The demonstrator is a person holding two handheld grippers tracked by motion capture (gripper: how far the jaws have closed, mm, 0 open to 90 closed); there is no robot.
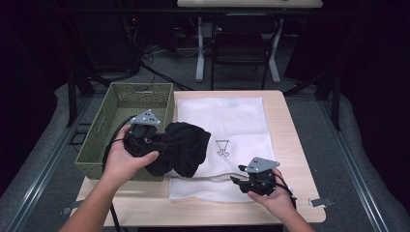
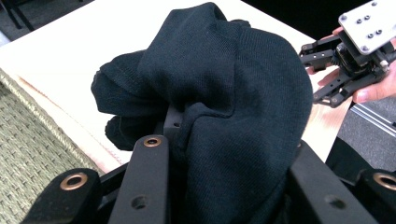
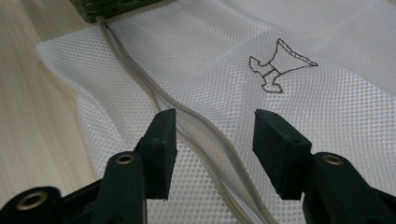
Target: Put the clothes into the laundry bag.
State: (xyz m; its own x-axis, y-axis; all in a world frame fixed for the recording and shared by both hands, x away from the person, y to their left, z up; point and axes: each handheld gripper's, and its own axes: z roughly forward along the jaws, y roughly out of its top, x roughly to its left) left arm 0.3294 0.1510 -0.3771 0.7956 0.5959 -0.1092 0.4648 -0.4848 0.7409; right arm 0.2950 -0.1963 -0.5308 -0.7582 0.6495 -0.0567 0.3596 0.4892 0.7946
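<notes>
Landmark: the white mesh bag (image 1: 232, 145) lying flat on the counter (image 1: 285, 121); every place below is told from it.
Black garment: your left gripper (image 1: 159, 142) holds the bunched black garment (image 1: 186, 145) over the bag's left edge, between the bag and the green woven basket (image 1: 121, 121) just beside it.
Left fingers: pinching the garment. In the left gripper view the cloth (image 2: 224, 93) bulges up between the fingers (image 2: 149, 172) and swallows their tips, so you cannot see where the pads meet it.
Right fingers: spread, nothing between them. Your right gripper (image 1: 238, 175) hangs at the bag's near edge, just above the mesh.
Hidden: the garment covers the bag's left strip and part of the basket's near corner in the high view; whether its lower folds touch the mesh cannot be told.
Zipper: the right gripper view shows a pale zipper line (image 3: 187, 116) running across the mesh (image 3: 327, 116) and passing under the gap between the fingers (image 3: 161, 140); the high view gives it as a faint wavy line.
Mark on bag: a small dark stitched outline (image 3: 280, 65), clear in the right gripper view, tiny in the high view (image 1: 222, 147).
Cut off: your forearms leave the high view at its bottom edge.
</notes>
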